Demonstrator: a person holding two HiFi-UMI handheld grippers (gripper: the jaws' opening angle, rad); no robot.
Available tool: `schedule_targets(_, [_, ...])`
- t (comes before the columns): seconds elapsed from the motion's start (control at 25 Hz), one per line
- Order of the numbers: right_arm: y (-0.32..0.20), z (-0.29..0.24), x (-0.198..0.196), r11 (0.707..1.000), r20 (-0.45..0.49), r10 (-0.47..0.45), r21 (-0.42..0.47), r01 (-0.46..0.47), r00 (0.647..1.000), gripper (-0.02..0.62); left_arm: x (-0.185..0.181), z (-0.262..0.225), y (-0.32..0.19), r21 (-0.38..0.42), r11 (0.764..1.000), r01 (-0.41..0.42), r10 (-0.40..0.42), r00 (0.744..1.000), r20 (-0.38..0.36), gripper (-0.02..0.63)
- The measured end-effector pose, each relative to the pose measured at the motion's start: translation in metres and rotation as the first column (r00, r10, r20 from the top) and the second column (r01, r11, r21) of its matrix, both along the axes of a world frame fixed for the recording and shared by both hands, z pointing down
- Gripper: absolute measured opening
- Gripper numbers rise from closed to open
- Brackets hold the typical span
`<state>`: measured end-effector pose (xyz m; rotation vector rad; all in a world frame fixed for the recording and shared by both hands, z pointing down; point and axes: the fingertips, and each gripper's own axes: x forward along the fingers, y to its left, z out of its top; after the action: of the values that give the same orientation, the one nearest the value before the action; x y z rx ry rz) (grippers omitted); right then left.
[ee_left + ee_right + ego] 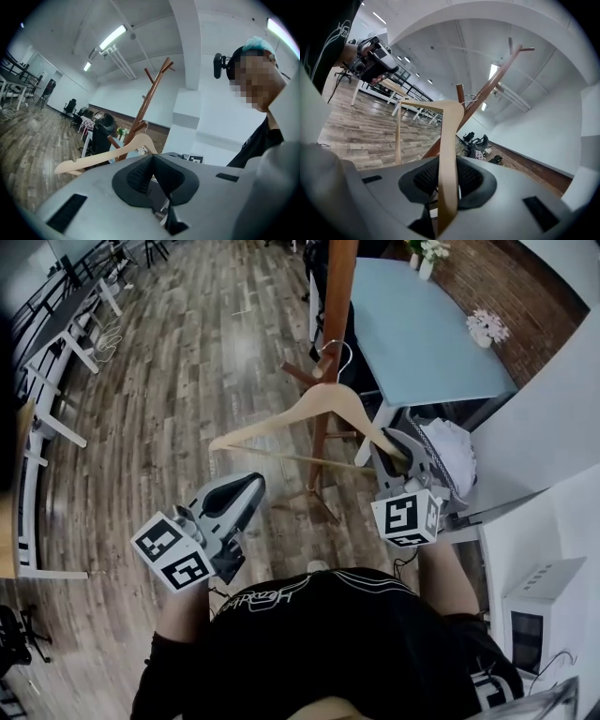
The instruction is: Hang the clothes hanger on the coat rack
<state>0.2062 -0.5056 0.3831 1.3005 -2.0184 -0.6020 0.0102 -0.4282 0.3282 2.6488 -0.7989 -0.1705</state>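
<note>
1. Task item. The clothes hanger (319,413) is light, unpainted wood. It has two sloping shoulders that meet at a peak, a thin straight bar across the bottom, and a silver wire hook at the top. It hangs in the air above the wood-plank floor (187,381), with no part resting on anything. From the head view its hook lies just beside the red-brown pole of the coat rack (335,296), close to a lower peg. I cannot tell whether hook and rack touch.

2. Right tool (449,178). It is clenched on the hanger. One wooden shoulder runs straight up between the two dark pads, which press it from both sides. The grip is at the end of the shoulder nearest the blue tabletop (422,334).

3. Left tool (152,176). Its jaws are together with nothing between them. It is below and to the left of the hanger, apart from it, and does not touch the wood.

4. Count.
- Clothes hangers: one.
- Coat racks: one, with angled pegs branching near its top.
- Tools: two, each with one marker cube.
- Tabletops: one light blue, beyond the rack.
- Flower pots (486,331): two on that tabletop, well apart, both with pale blossoms.
</note>
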Motion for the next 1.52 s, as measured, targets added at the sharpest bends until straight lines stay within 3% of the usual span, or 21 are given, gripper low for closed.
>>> schedule_targets(0.56, [-0.026,0.043,0.008,0.999,-0.026,-0.036,-0.04,0.035,0.999,0.114,0.006,0.023,-0.016,-0.088,0.994,0.058,-0.058,0.998,-0.004,0.006])
schedule_targets(0.92, [-0.039,0.053,-0.002,0.988,0.059,-0.115,-0.096,0.12,0.992,0.114,0.002,0.033,-0.022,-0.123,0.987,0.102,-0.103,0.995,-0.002,0.006])
schedule_targets(1.08, [-0.041,0.052,-0.01,0.974,0.144,-0.174,-0.121,0.191,0.974,0.115,-0.001,0.036,-0.024,-0.137,0.983,0.124,-0.127,0.992,-0.012,0.006])
schedule_targets(1.2, [-0.047,0.042,-0.007,0.961,0.286,-0.197,-0.132,0.242,0.938,0.115,0.004,0.041,-0.03,-0.149,0.979,0.136,-0.14,0.99,-0.017,0.006])
schedule_targets(1.32, [-0.051,0.033,0.0,0.945,0.432,-0.212,-0.137,0.297,0.876,0.143,0.01,0.046,-0.035,-0.153,0.979,0.138,-0.143,0.989,-0.023,0.006])
schedule_targets(1.52, [-0.029,0.009,0.001,0.914,0.644,-0.202,-0.146,0.378,0.738,0.164,0.007,0.042,-0.025,-0.147,0.981,0.127,-0.134,0.99,-0.04,0.006])
